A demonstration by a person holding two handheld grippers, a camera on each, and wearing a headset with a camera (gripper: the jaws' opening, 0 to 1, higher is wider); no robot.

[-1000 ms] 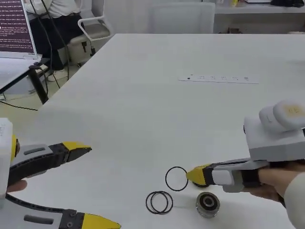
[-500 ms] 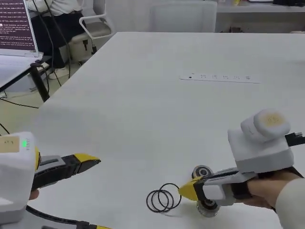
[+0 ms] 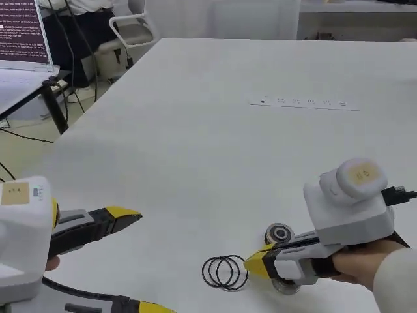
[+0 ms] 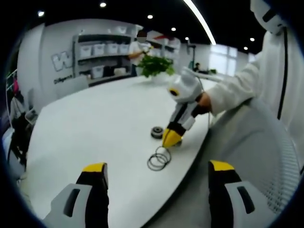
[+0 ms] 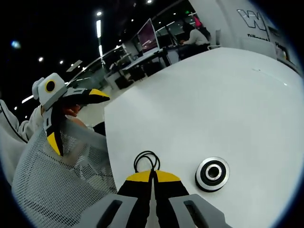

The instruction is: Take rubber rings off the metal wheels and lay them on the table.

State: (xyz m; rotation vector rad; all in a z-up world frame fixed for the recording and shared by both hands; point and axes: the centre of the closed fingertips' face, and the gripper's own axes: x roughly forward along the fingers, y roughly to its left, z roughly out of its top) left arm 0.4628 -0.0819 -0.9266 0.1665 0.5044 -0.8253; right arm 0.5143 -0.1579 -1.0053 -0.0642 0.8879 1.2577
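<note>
Moved: since a second ago the right gripper point(image 3: 253, 265) has come down and leftward. The single ring at its tip then lay apart, at 1 o'clock of the other two, and now lies in with them.
Rings: three thin black rubber rings point(image 3: 225, 272) overlap in one flat pile on the white table point(image 3: 215, 130), near the table's front edge at 6 o'clock in the head view.
Right gripper: its yellow-tipped jaws are pressed together, pointing toward 9 o'clock in the head view. The tips meet the pile's 3 o'clock edge. In the right gripper view a ring's near edge runs up to the closed tips, and I cannot tell whether it is pinched.
Left gripper: the left gripper point(image 3: 148, 261) is at 9 o'clock of the pile and well apart from it. Its jaws are spread wide with nothing between them.
Wheels: a small round metal wheel with a dark centre point(image 3: 279, 233) lies flat on the table at 1 o'clock of the pile, just behind the right gripper. In the right gripper view it sits at 3 o'clock of the jaw tips, and I can make out no ring on it. A second round metal piece point(image 3: 285, 285) shows partly under the right gripper's body, at 4 o'clock of the pile.
Farther off: a flat white socket strip point(image 3: 303, 102) lies at 1 o'clock on the table, well away from the work.
</note>
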